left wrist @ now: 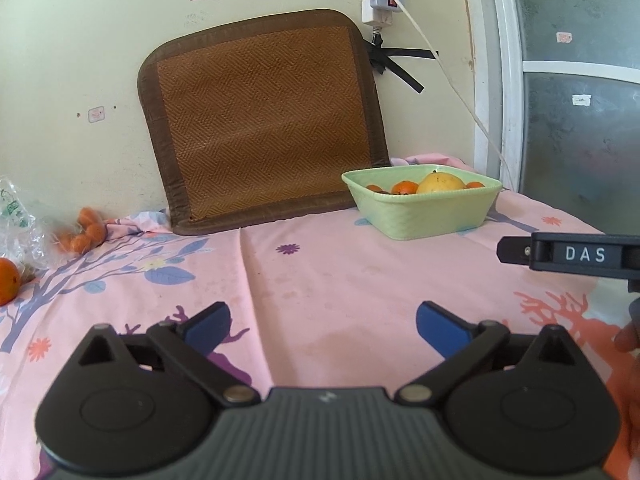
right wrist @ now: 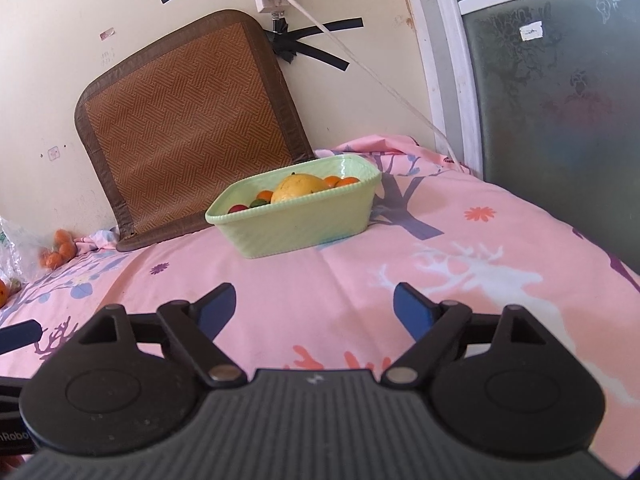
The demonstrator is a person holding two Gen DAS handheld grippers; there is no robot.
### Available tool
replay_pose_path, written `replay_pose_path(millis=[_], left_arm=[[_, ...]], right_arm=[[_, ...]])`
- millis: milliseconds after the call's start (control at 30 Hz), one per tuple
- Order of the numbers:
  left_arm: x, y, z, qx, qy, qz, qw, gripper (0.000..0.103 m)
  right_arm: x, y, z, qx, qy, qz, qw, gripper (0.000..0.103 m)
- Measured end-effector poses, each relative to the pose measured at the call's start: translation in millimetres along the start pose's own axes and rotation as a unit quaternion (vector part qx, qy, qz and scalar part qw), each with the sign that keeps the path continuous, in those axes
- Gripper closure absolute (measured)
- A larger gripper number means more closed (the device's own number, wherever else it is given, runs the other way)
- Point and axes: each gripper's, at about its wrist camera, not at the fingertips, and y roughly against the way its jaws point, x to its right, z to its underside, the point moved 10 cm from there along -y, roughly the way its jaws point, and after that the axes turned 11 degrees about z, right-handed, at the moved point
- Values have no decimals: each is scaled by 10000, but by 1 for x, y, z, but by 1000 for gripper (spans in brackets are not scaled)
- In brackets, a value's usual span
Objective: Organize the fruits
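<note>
A light green basket (left wrist: 424, 216) (right wrist: 296, 224) stands on the pink sheet near the wall. It holds a big yellow fruit (left wrist: 440, 183) (right wrist: 298, 187) and several small oranges (left wrist: 404, 187) (right wrist: 346, 181). Loose oranges (left wrist: 82, 232) (right wrist: 56, 254) lie at the far left beside a clear plastic bag (left wrist: 18, 220), with one more orange (left wrist: 8, 280) at the left edge. My left gripper (left wrist: 322, 326) is open and empty, low over the sheet. My right gripper (right wrist: 314, 308) is open and empty too; one of its fingers (left wrist: 516, 249) shows in the left wrist view.
A brown woven mat (left wrist: 260, 120) (right wrist: 188, 128) leans on the wall behind the basket. A power strip and white cable (left wrist: 380, 0) hang on the wall. A frosted glass door (left wrist: 580, 100) (right wrist: 560, 80) stands at the right. The sheet (left wrist: 320, 272) is creased.
</note>
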Motion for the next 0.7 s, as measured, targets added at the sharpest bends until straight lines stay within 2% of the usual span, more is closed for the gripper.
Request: replay_pose_path(millis=[400, 500, 700], left_arm=[[-3, -2, 2, -72, 107, 50, 9999, 0], [-3, -3, 2, -103, 121, 52, 9999, 0], [-5, -1, 3, -75, 185, 36, 9998, 0]], right_arm=[[3, 1, -1, 109, 12, 202, 9997, 15], [5, 6, -3, 229, -58, 199, 9995, 10], [0, 4, -2, 170, 61, 165, 9997, 9]])
